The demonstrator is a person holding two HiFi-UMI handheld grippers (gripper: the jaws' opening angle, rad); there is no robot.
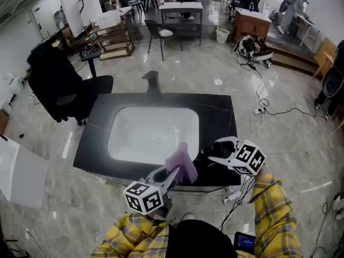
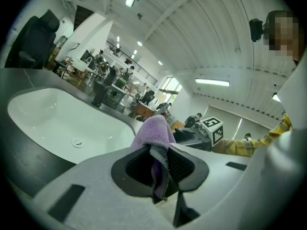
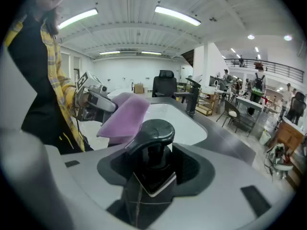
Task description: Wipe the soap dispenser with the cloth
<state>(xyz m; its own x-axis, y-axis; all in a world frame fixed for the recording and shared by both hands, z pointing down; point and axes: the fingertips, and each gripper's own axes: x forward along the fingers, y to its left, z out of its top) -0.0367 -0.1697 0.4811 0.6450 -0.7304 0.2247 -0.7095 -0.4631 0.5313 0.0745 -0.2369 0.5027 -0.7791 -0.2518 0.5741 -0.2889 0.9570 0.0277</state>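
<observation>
A purple cloth (image 1: 181, 163) sticks up from my left gripper (image 1: 172, 174), which is shut on it over the counter's front edge. In the left gripper view the cloth (image 2: 154, 133) is pinched between the jaws, its top folded over. My right gripper (image 1: 213, 150) hovers just to the right, over the counter's front right part. The right gripper view shows a black soap dispenser (image 3: 151, 147) with a pump head sitting between its jaws, which are closed on the bottle's sides. The cloth (image 3: 124, 116) hangs just left of the dispenser's pump, close to it but apart.
A dark counter (image 1: 217, 112) holds a white sink basin (image 1: 153, 133) with a black faucet (image 1: 153, 82) at its far edge. A black office chair (image 1: 64, 90) stands to the left. Cables (image 1: 258, 98) trail on the floor at the right.
</observation>
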